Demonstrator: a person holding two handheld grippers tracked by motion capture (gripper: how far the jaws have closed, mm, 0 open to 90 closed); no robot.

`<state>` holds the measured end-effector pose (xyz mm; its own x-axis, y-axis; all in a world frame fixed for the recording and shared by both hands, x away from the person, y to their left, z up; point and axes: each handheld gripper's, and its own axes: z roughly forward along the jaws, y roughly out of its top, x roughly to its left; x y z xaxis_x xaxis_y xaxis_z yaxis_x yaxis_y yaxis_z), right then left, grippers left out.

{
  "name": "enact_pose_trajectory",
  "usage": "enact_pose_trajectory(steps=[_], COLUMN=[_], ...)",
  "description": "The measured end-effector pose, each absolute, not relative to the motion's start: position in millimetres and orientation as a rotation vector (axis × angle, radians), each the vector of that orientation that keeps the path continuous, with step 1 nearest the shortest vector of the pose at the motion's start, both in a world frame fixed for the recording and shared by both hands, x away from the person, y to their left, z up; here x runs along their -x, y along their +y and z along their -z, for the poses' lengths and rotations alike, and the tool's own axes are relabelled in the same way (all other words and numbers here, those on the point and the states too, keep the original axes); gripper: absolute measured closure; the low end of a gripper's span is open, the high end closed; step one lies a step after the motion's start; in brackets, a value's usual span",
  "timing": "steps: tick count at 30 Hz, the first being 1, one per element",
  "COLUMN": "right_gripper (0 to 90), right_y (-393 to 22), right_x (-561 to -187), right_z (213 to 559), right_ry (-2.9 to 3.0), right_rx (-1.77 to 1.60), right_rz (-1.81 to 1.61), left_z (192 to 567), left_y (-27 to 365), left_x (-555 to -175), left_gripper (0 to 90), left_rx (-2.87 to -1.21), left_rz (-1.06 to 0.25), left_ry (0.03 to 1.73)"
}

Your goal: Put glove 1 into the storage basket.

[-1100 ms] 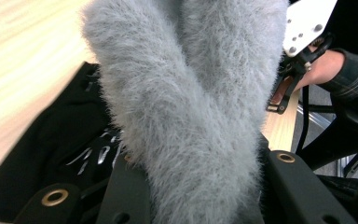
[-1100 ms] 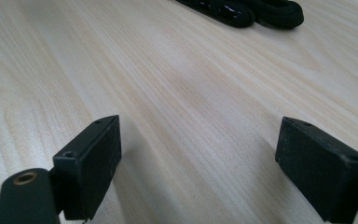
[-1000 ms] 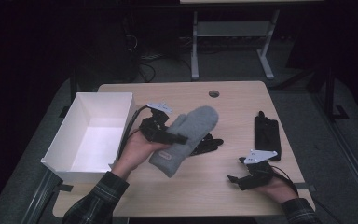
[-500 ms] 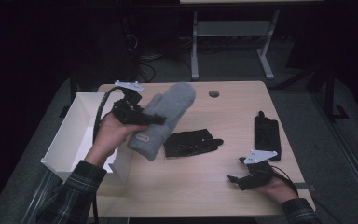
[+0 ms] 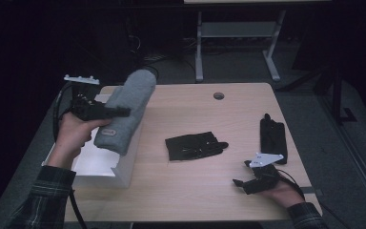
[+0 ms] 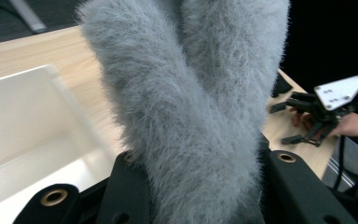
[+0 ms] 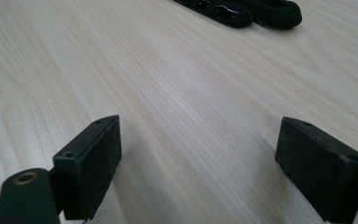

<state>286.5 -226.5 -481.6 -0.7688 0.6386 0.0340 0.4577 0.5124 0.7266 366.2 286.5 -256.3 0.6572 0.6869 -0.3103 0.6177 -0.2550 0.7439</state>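
1. The right gripper (image 5: pixel 248 183) rests at the table's (image 5: pixel 209 191) near right corner, fingers spread wide and empty.
2. A black glove (image 5: pixel 195 145) lies mid-table, well apart from either hand; a black flat pouch (image 5: pixel 273 138) lies along the right edge.
3. The left gripper (image 5: pixel 124 112) has its fingers clamped on the fluffy grey mitten (image 5: pixel 126 112), its long axis tilted steeply, hanging over the open white box (image 5: pixel 124 167) at the left edge. The box lies directly beneath, nothing between.

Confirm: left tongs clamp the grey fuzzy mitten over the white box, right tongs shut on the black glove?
Not quite. The right tongs stand open and empty on the table, as the right gripper view shows. The left tongs do clamp the grey fuzzy mitten over the white box.
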Motion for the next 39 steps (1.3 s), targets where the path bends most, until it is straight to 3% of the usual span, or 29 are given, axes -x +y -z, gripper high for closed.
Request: enact_pose_trajectory(steps=[11, 17, 39], right_gripper=[14.3, 14.3, 14.3], right_y=[-226.5, -226.5, -226.6], right_x=[-286.6, -286.5, -286.5], right_z=[481.6, 481.5, 481.6], right_ry=[2.515, 2.515, 2.514], right_rx=[-0.932, -0.936, -0.935], right_rz=[-1.102, -1.102, -1.102], left_z=[279.4, 311.6, 425.4], left_y=[342.0, 361.2, 363.8], left_x=[-363.4, -368.0, -406.1], left_gripper=[64.0, 63.8, 59.7], left_rx=[-1.918, -1.913, -2.056], left_rz=[-0.134, -0.103, -0.008], left_ry=[1.199, 1.313, 1.588])
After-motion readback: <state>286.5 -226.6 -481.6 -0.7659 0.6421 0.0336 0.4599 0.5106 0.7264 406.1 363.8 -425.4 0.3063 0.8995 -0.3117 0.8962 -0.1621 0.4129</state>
